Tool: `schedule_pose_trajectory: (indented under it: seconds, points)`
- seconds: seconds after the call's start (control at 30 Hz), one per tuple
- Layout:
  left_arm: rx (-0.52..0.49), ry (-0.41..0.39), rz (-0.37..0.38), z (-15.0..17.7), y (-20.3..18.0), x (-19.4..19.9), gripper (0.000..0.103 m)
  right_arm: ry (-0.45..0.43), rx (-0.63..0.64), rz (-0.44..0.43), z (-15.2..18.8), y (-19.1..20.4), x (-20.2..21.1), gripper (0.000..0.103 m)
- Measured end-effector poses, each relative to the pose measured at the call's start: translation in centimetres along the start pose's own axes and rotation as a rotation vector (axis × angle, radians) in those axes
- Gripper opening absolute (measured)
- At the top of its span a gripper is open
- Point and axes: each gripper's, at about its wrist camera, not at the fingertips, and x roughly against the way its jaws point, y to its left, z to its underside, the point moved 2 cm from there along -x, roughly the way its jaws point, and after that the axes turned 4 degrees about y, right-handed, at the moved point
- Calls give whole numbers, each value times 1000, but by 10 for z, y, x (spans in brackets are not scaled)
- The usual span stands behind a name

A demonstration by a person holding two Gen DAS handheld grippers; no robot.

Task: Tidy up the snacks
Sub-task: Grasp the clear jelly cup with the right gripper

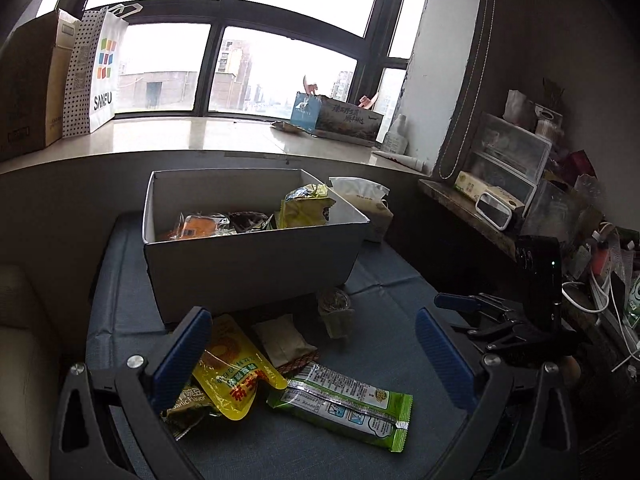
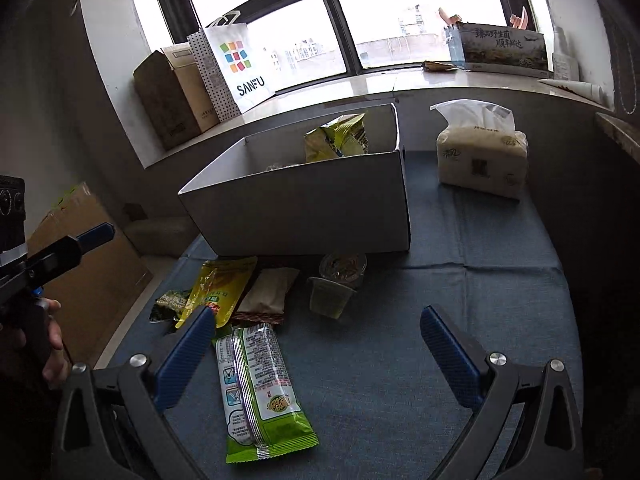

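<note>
Just in front of the white box [image 1: 252, 264], loose snacks lie on the blue cloth. Both the left gripper [image 1: 314, 354] and right gripper [image 2: 318, 354] gape wide, empty. The slick green packet [image 2: 260, 392] could skid away; overlapped yellow pouch [image 1: 232, 368] might drag neighbours.

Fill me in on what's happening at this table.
A person holding a pair of tongs in each hand is sorting snacks into a white box on a blue cloth. Some packets already lie inside it. Both the left tongs and the right tongs are open and empty. In front of the box there are loose items: a long green packet, a yellow pouch, a beige packet and two small cups. A tissue pack stands beside the box.
</note>
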Motion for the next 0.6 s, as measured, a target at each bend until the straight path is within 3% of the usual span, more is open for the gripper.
schedule_pose_trajectory:
  seconds: [0.27, 0.6]
  points:
    - [50, 60, 20, 26, 1, -6, 103, 35, -20, 47, 9, -11, -11, 103]
    - [85, 56, -1, 31, 15, 1, 103, 128, -12, 76, -7, -13, -62, 103]
